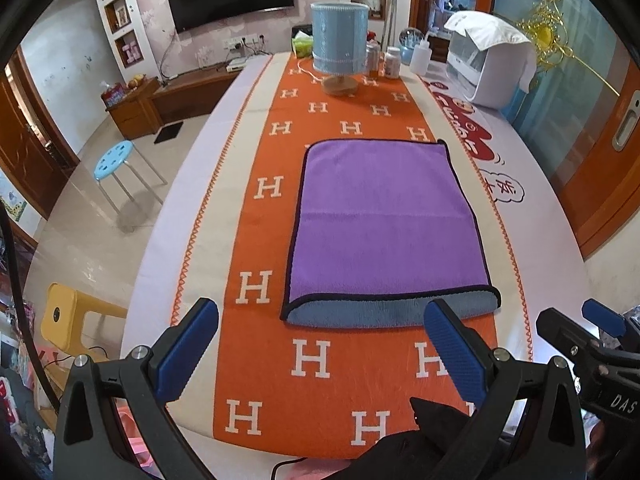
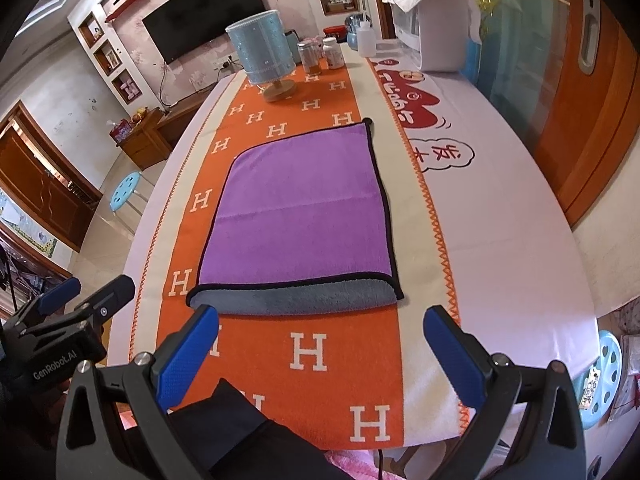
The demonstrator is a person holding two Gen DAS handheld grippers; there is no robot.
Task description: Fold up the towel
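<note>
Left gripper [image 1: 320, 322] spread wide, blue pads empty, hovering above the near end of the table, just short of the towel's near edge. Right gripper [image 2: 320, 322] likewise spread wide, nothing between its pads, also over the near end and a bit to the right of the left one; each shows at the side of the other's view.

Purple towel [image 1: 386, 224] lies flat on the orange H-pattern runner [image 1: 256, 240], about mid-length of the table, toward the runner's right border. Already folded once: purple layer on top, grey-blue underside peeking out as a strip along the near edge, black piping around the outline. Faint crease line crosses the top layer. Far right corner has a small black loop, sitting at the runner's right edge.

Blue lamp [image 1: 340, 46] on a wooden base stands at the far end of the runner, with jars [image 1: 392, 62] and a white squeeze bottle [image 1: 420, 58] just beside it to the right. White appliance [image 1: 488, 68] with a cloth draped on top sits at the far right corner of the table [image 1: 540, 216]. Neither gripper touches the towel.
</note>
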